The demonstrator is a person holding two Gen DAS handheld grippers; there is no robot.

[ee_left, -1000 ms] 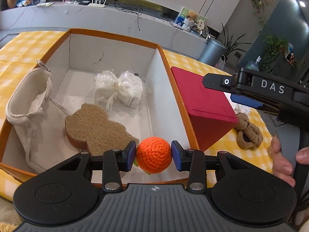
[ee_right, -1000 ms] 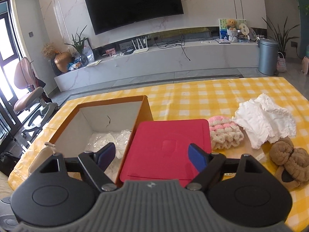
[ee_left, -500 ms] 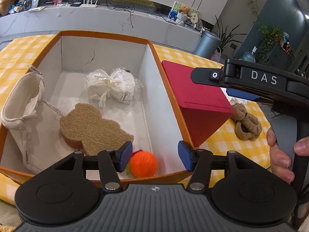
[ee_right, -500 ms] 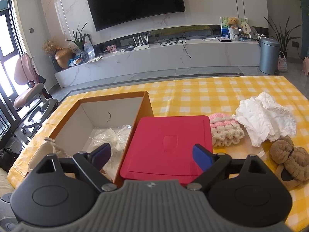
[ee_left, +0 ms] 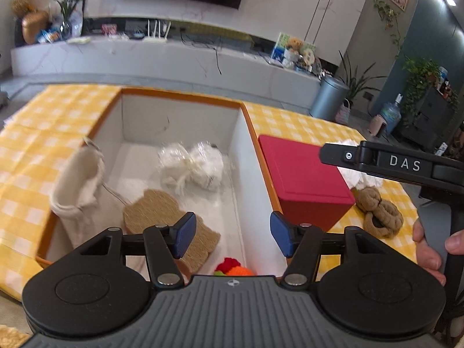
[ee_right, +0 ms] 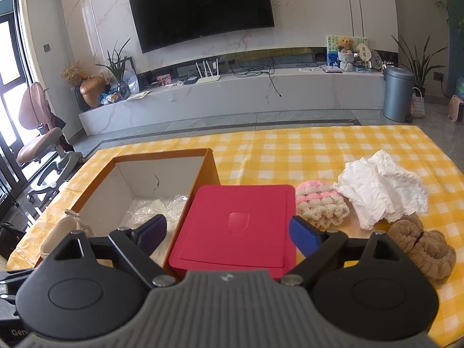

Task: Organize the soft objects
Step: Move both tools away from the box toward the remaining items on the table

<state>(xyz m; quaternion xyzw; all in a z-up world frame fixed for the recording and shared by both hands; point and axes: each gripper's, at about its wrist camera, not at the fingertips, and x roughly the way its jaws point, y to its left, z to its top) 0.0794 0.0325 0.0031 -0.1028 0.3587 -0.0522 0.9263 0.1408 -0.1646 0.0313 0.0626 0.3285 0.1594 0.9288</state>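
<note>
Since a second ago the left tool (ee_left: 230, 237) has let go the orange knit ball (ee_left: 235, 269), now in the box (ee_left: 258, 156) at bottom centre; both tools gape empty. The right tool (ee_right: 229, 233) is nearer the brown plush (ee_right: 424, 249), lower right on the bench (ee_right: 319, 150).

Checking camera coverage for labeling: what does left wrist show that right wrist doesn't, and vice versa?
Left wrist only: the orange crochet ball at the box's near end, the brown bear-shaped pad, and the open left gripper.

Right wrist only: the pink-and-cream crochet piece and the open right gripper over the table.

Both: the orange box, red lid, wrapped white bundle, cream pouch, white cloth, brown plush.
</note>
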